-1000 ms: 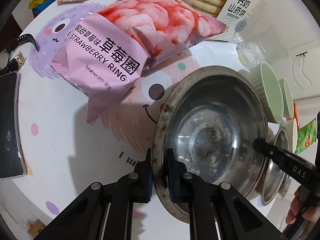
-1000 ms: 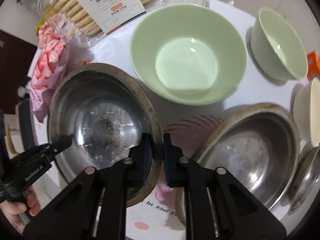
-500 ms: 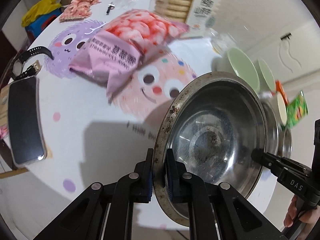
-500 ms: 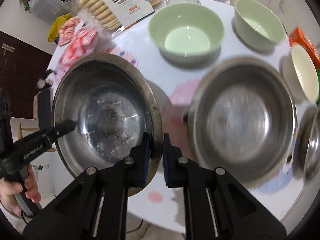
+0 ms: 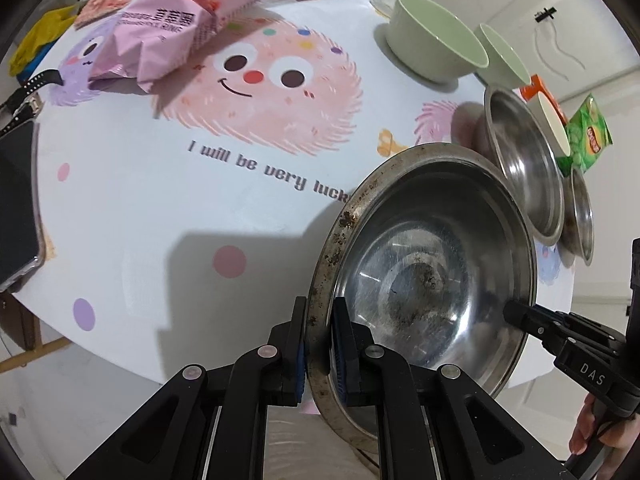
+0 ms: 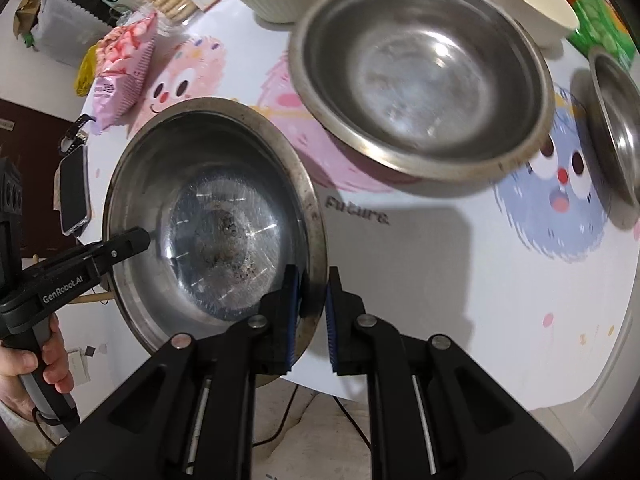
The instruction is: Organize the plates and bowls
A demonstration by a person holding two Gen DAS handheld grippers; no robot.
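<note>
Where the round white worktop (image 5: pixel 132 216) shows cartoon fuzzy monsters, a phone (image 5: pixel 16 204) lies at its left edge, then a pink snack bag (image 5: pixel 176 28). The left tool (image 5: pixel 320 344) and right tool (image 6: pixel 311 312) each pinch opposite rims of a stained steel bowl (image 5: pixel 420 280), lifted above the worktop's near edge. Further right stand green bowls (image 5: pixel 432 44) and another steel bowl (image 6: pixel 420 72).

The round bench (image 5: pixel 160 216), white with cartoon monsters, carries a pink snack bag (image 5: pixel 176 28) upper left, green bowls (image 5: pixel 436 44) upper right, steel bowls (image 5: pixel 524 160) right, a phone (image 5: pixel 16 204) at the left edge.
</note>
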